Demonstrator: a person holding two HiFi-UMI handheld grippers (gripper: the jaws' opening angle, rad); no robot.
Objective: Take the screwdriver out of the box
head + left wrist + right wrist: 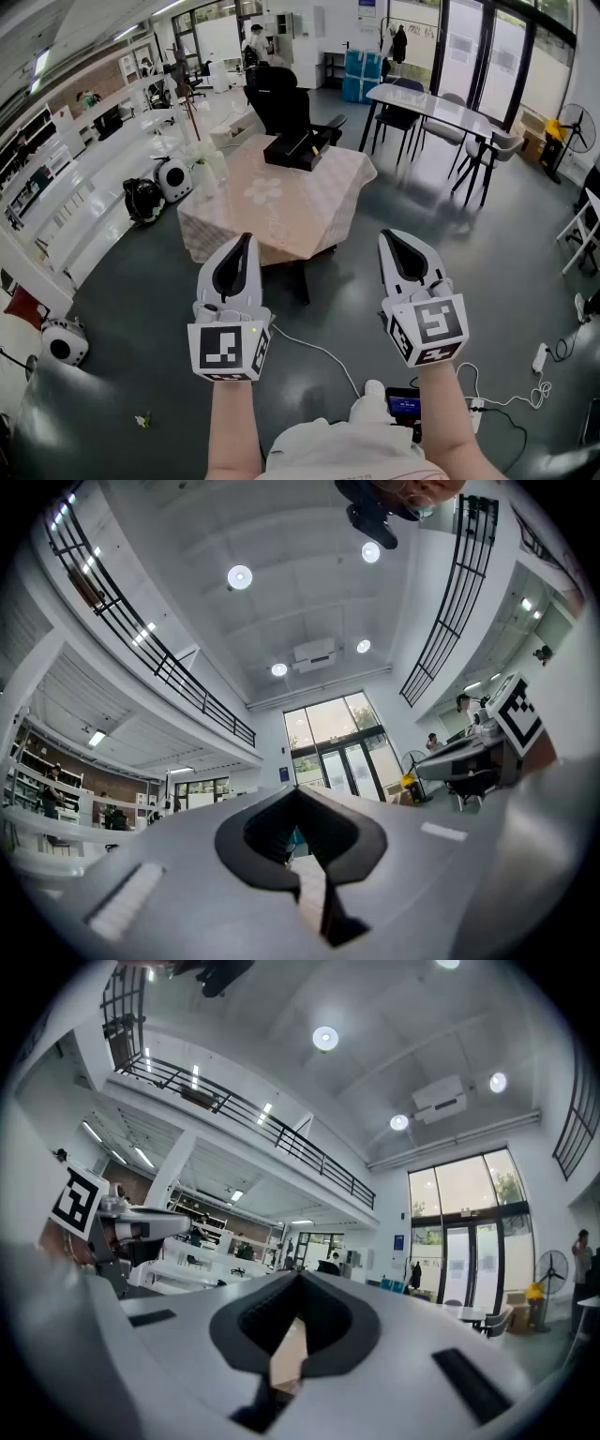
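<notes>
The person's forearms (230, 427) raise the left gripper (246, 242) and right gripper (390, 238) side by side, well short of the cloth-covered desk (281, 211), where the black box (298, 148) sits near the far edge. Left gripper view: fingers (366, 841) pressed together, nothing between them. Right gripper view: fingers (234, 1330) likewise closed and empty. The screwdriver, presumably inside the box, cannot be made out; approach, grasp and removal all remain.
</notes>
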